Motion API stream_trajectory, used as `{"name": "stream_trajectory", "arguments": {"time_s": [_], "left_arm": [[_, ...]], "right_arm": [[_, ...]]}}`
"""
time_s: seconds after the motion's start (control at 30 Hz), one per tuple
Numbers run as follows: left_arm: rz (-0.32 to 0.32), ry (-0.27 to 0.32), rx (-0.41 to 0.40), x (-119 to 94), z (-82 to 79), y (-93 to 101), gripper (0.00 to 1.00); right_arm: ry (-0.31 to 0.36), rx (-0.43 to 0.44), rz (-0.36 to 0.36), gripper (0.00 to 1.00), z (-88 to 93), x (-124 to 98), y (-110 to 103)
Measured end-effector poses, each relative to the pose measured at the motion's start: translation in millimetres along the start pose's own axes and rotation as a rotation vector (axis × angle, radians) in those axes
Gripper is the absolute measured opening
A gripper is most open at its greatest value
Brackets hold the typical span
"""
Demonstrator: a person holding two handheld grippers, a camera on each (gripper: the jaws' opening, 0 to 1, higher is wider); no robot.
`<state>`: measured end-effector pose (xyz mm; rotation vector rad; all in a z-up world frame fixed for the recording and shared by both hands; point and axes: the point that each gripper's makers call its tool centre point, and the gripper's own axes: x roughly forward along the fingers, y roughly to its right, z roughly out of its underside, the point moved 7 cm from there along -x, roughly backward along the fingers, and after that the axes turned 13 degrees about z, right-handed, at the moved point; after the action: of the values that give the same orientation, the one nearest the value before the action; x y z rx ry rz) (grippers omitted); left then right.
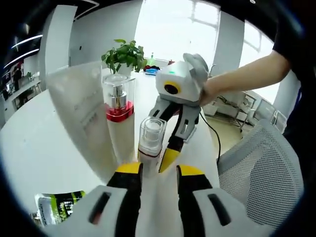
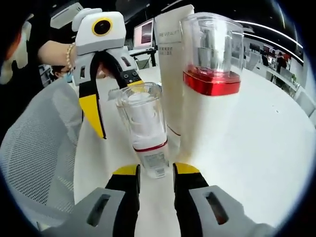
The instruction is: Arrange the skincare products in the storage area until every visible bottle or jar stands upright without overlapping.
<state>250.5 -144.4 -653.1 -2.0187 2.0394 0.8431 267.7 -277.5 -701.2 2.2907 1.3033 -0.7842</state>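
On the white table [image 1: 44, 148] three skincare containers stand in a tight cluster. In the left gripper view the tall white pump bottle [image 1: 120, 123], with a red collar under a clear cap, stands left of centre; the small clear-capped bottle [image 1: 150, 143] stands just beside it at the centre, and a white tube [image 1: 81, 113] stands upright behind them on the left. A potted plant [image 1: 124, 55] sits farther back at the upper centre, a mesh office chair [image 1: 266, 163] fills the lower right, and a green-and-white packet [image 1: 57, 207] lies flat at the lower left.

The left claw [image 1: 159, 173] rises from the bottom edge with its jaws apart and nothing between them, just short of the small bottle. The right claw [image 1: 170, 148] reaches in from the right, a person's hand [image 1: 210, 89] behind it, its yellow-tipped jaws spread next to the small bottle; whether they touch it is unclear.

In the right gripper view the small bottle [image 2: 145, 128] leans at the centre, the pump bottle [image 2: 210, 98] and the tube [image 2: 173, 59] close behind it. The tube reads "REVITALIFT"; smaller print is illegible. The right claw [image 2: 155, 170] is open, its tips to either side of the small bottle's base. The left claw [image 2: 111, 106] hangs open at the upper left.
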Motion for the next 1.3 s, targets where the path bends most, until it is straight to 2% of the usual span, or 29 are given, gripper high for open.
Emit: {"name": "stream_trajectory", "arguments": {"time_s": [0.27,0.43,0.57,0.67,0.77,0.93,1.03,1.13,1.23,1.3], "left_arm": [[-0.022,-0.010,-0.029,-6,2.1,4.2,0.28],[-0.038,-0.019,-0.061,-13,6.7,10.5,0.32],[-0.054,-0.009,-0.075,-19,7.3,16.7,0.36],[-0.073,0.000,-0.091,-25,10.4,18.3,0.40],[-0.087,0.007,-0.113,-30,14.7,21.7,0.41],[-0.132,0.064,-0.169,-42,16.6,23.8,0.46],[-0.148,0.065,-0.181,-47,18.1,30.6,0.48],[-0.156,0.065,-0.188,-51,19.9,37.1,0.48],[-0.172,0.068,-0.199,-58,24.6,39.9,0.51],[-0.186,0.073,-0.203,-62,27.4,42.5,0.56]], "right_arm": [[-0.015,0.012,0.027,0.39,3.3,-7,-2],[-0.028,0.023,0.046,0.44,5.2,-13,-11],[0.003,0.090,0.068,0.50,0.3,-21,-16],[-0.002,0.085,0.083,0.54,-2.2,-27,-21],[0.017,0.134,0.102,0.61,-3.9,-30,-24],[0.019,0.161,0.123,0.66,-5.8,-33,-27],[0.003,0.154,0.137,0.73,-4.9,-34,-31],[-0.010,0.151,0.137,0.74,-3.5,-37,-35],[-0.003,0.173,0.145,0.76,-3.6,-40,-36],[0.027,0.209,0.171,0.79,-7.2,-40,-40]]}}
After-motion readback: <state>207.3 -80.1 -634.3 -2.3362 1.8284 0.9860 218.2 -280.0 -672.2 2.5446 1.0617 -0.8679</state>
